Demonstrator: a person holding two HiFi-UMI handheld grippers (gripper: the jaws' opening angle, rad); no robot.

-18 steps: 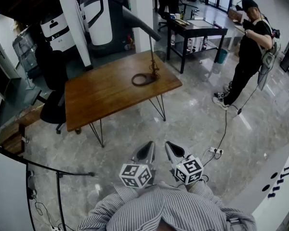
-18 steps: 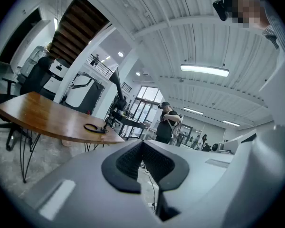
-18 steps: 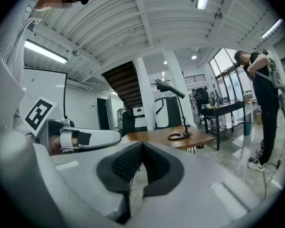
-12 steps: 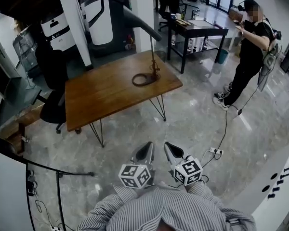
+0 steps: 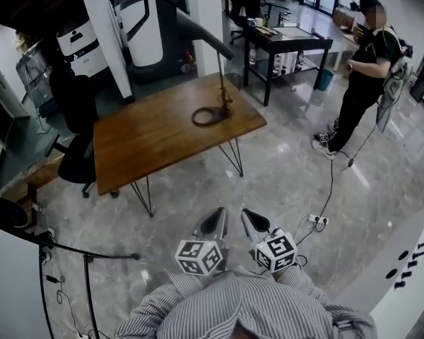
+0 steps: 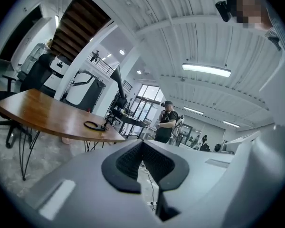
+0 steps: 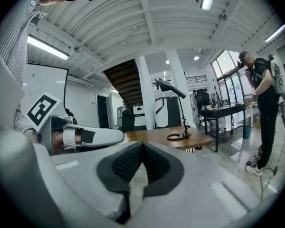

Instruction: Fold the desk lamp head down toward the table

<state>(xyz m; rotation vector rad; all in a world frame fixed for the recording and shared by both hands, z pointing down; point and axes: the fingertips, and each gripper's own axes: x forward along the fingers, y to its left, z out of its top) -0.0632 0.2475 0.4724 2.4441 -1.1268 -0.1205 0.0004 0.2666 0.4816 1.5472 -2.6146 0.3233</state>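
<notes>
Only the bystander (image 5: 366,62) moved; left tool (image 5: 214,222) and right tool (image 5: 252,221) stayed closed, empty. The desk lamp (image 5: 220,66) stood at the worktop's (image 5: 148,140) far edge, well ahead between the 2, head up.

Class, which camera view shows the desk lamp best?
The head view: the desk lamp shows whole, with head, stem and ring base on the table. Both gripper views show it small and distant, side-on.

Open lab-style workspace. Marble-look floor (image 5: 283,182), wooden table (image 5: 148,147) mid-frame, black workbench (image 5: 290,44) upper right, white machines (image 5: 145,27) upper left. Ribbed ceiling (image 6: 180,37) with strip lights (image 6: 206,70).
</notes>
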